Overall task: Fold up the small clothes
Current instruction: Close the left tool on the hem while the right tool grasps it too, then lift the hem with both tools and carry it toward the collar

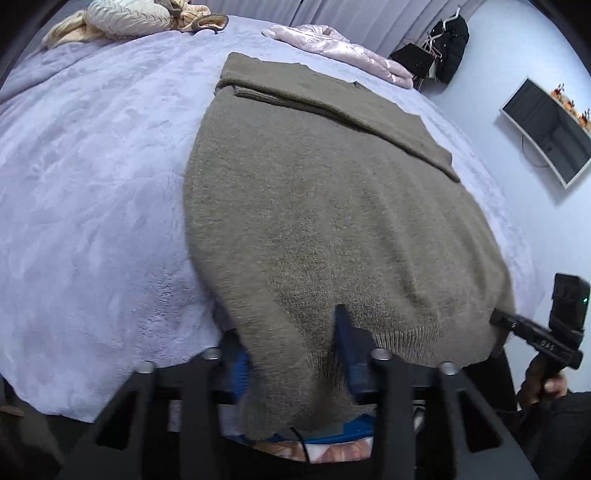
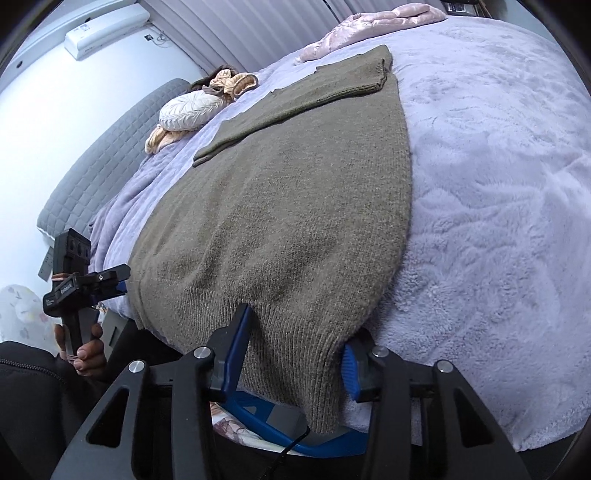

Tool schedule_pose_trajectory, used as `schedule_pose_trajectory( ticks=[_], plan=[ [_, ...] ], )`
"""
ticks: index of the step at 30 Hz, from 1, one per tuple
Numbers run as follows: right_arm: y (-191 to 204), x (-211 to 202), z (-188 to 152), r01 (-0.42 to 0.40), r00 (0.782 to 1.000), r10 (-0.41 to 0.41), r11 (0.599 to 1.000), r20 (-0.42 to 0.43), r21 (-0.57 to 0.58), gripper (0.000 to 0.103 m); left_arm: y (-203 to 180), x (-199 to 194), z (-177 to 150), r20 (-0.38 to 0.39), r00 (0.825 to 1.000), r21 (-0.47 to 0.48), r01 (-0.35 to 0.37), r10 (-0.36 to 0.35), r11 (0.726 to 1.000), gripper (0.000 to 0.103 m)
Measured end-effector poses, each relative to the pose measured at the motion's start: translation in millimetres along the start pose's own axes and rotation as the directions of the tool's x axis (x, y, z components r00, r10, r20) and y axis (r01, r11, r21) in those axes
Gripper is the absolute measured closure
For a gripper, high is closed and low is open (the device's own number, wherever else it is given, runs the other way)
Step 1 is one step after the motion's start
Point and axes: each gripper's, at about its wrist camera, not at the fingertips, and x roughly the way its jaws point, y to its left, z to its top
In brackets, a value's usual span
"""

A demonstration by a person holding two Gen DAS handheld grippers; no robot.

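Observation:
An olive-brown knit sweater (image 1: 325,206) lies flat on a lavender fleece bed cover (image 1: 92,184), its sleeves folded across the far end. My left gripper (image 1: 291,339) is shut on the near hem at the sweater's left corner, cloth bunched between the blue pads. My right gripper (image 2: 295,336) is shut on the ribbed hem at the right corner of the sweater (image 2: 288,206). Each gripper shows in the other's view: the right one (image 1: 517,325) at the far right, the left one (image 2: 110,280) at the far left. The hem hangs over the bed's near edge.
A pink quilted jacket (image 1: 343,48) lies at the far end of the bed. A cream padded garment and beige clothes (image 1: 129,18) sit at the far left corner. A grey headboard (image 2: 103,162) and white wall stand beside the bed cover (image 2: 498,184).

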Motion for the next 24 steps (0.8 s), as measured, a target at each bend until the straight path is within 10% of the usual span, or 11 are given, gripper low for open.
schedule_pose_trajectory(
  ticks=[3,14,24],
  plan=[
    [10,-3,6,0.006,1.000,-0.007,0.999,-0.024,-0.038,0.091,-4,-12,7,-0.002,1.000,0.015,0.009,-0.009,1.000,0.090],
    [51,-37,35,0.037,0.998,-0.029,0.985,0.049,-0.169,0.092,-47,-25,24,0.044,0.994,0.168,-0.108,0.102,0.980,0.090],
    [59,-57,62,0.034,0.991,-0.008,0.981,0.136,-0.192,0.092,-30,-54,60,0.142,0.990,0.013,-0.008,0.006,1.000,0.090]
  ],
)
